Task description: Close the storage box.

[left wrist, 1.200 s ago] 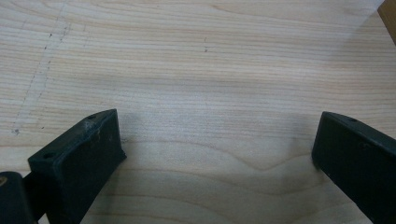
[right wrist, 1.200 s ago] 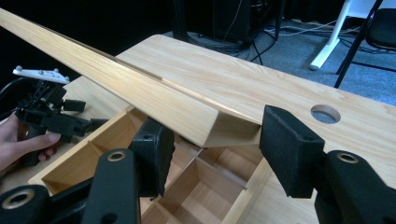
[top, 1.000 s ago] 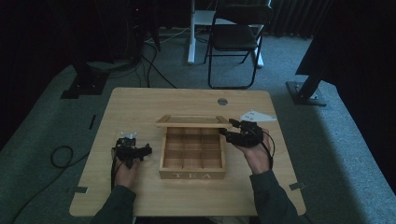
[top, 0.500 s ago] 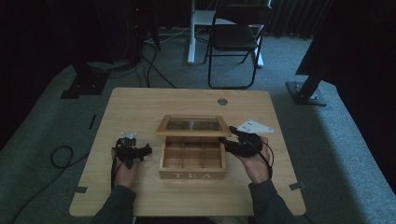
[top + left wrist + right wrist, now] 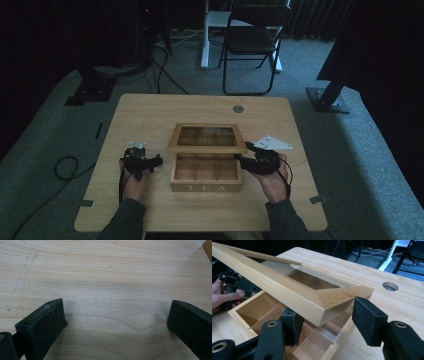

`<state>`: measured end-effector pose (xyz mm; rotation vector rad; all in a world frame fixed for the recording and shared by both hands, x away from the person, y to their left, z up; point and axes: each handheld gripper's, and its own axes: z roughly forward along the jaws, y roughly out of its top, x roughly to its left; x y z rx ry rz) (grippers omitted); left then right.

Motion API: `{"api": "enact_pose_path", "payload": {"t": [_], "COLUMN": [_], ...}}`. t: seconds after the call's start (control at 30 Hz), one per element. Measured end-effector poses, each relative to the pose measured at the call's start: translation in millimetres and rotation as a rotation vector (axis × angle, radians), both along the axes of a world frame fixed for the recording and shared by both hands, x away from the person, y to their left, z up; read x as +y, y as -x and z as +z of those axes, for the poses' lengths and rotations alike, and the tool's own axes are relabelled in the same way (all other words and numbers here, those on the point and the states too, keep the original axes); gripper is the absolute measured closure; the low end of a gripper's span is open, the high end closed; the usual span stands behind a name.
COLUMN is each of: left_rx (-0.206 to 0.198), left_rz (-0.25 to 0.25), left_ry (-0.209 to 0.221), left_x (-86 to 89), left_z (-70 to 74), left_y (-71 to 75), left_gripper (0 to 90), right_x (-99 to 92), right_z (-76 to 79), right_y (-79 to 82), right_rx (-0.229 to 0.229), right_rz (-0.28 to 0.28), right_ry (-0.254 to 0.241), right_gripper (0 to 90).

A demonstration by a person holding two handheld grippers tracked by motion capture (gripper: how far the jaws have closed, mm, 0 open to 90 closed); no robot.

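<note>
The lid (image 5: 207,138) has dropped lower, right tongs (image 5: 243,161) gaping around its corner, left tongs (image 5: 156,161) wide, empty.

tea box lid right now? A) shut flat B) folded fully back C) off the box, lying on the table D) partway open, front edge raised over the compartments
D: the lid slants above the tea box, its corner between the right gripper's open jaws, empty compartments visible beneath.

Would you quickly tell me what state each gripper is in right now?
Left gripper: open, holding nothing, over the bare table.
Right gripper: open, jaws on either side of the tea box lid corner, not clamped.
</note>
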<state>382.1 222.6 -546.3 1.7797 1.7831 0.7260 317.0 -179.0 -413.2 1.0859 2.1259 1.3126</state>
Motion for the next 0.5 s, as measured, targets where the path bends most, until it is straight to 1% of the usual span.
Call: {"api": "enact_pose_path", "payload": {"t": [0.07, 0.17, 0.37, 0.5], "left_rx": [0.0, 0.0, -0.002, 0.001], "left_rz": [0.0, 0.0, 0.002, -0.001], "left_ry": [0.0, 0.0, 0.002, -0.001], "left_x": [0.0, 0.0, -0.2, 0.1], "left_z": [0.0, 0.0, -0.1, 0.1], "left_y": [0.0, 0.0, -0.1, 0.1], "left_gripper": [1.7, 1.7, 1.7, 1.7], "right_x": [0.7, 1.5, 1.5, 1.2], "right_z": [-1.2, -2.9, -6.4, -9.8], "right_y": [1.7, 3.9, 5.4, 7.0], "right_rx": [-0.006, -0.01, -0.009, -0.006], "right_rz": [-0.006, -0.012, -0.016, -0.013], "right_ry": [0.011, 0.013, -0.006, -0.006], "right_gripper": [42.5, 42.8, 42.8, 42.5]}}
